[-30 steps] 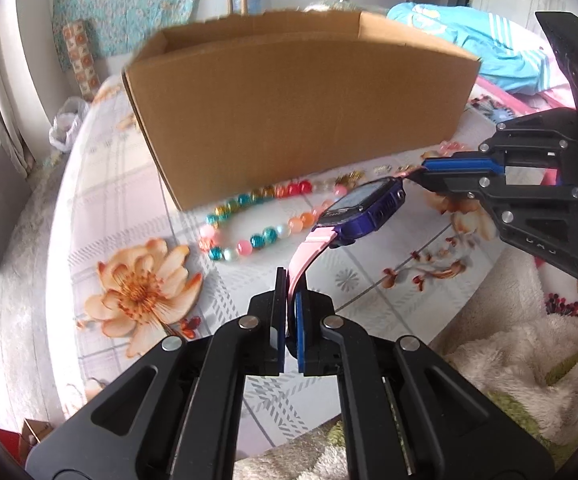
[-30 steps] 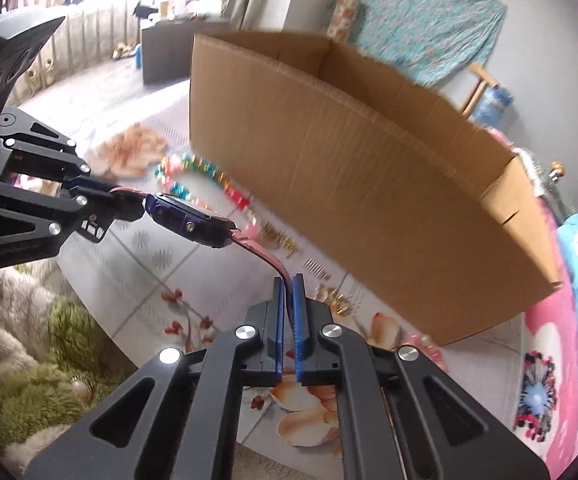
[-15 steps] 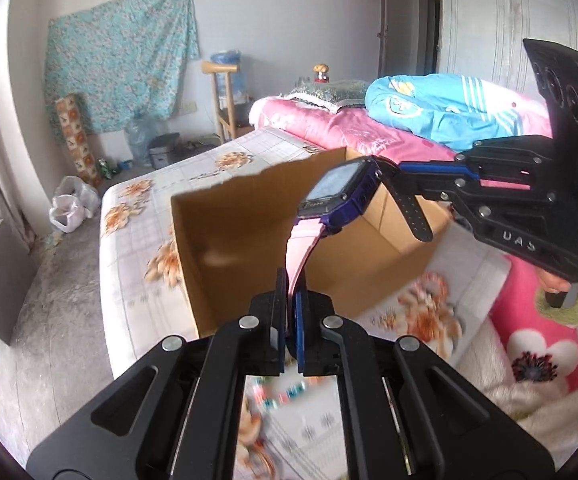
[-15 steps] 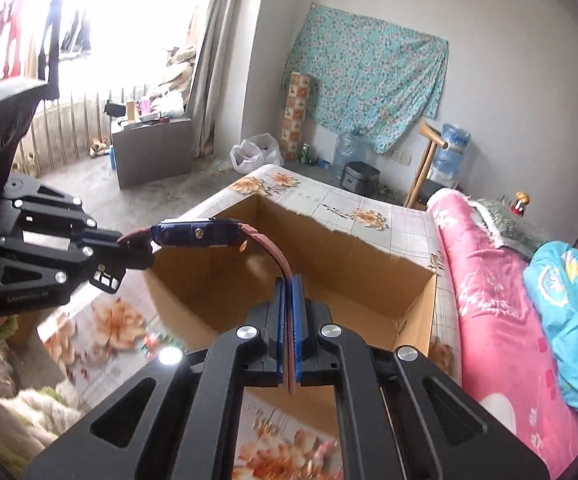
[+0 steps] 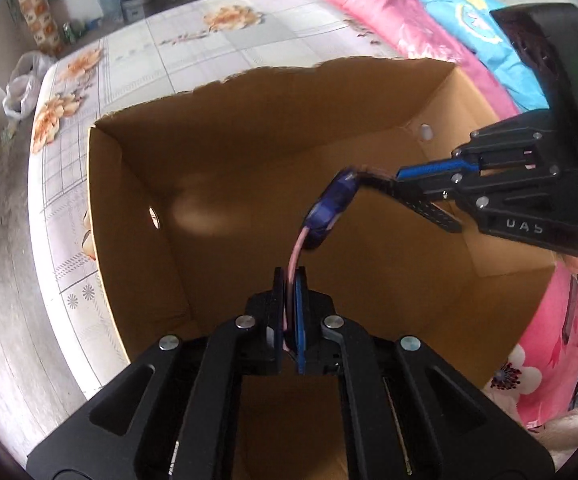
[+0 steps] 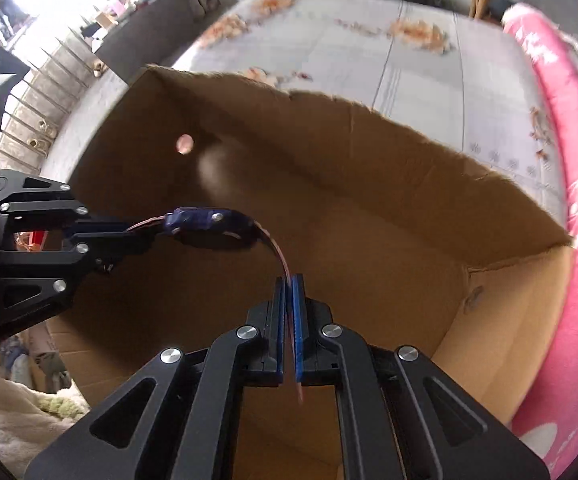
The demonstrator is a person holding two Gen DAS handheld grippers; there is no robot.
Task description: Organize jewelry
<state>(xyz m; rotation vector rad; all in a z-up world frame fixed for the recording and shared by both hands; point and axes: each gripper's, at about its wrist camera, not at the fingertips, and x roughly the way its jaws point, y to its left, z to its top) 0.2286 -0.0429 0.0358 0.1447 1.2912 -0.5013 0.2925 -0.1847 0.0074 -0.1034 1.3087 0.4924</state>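
A watch with a purple case (image 5: 331,208) and pink strap hangs between both grippers, above the inside of an open cardboard box (image 5: 137,200). My left gripper (image 5: 291,276) is shut on one pink strap end. My right gripper (image 6: 289,284) is shut on the other strap end. The watch case (image 6: 205,220) also shows in the right wrist view, with the left gripper (image 6: 129,232) at its left. The right gripper (image 5: 401,184) shows at the right of the left wrist view. The box (image 6: 409,168) looks bare inside where I can see it.
The box stands on a floral-tiled tabletop (image 5: 193,44). Pink bedding (image 6: 569,120) lies to the right, with a blue garment (image 5: 473,12) on it. A fluffy blanket (image 6: 21,416) lies at the near left. A white bag (image 5: 21,88) sits on the floor beyond.
Both grippers have carried the watch up from the table and over the box, then tipped down into its opening. The bead bracelet on the table has gone out of view.
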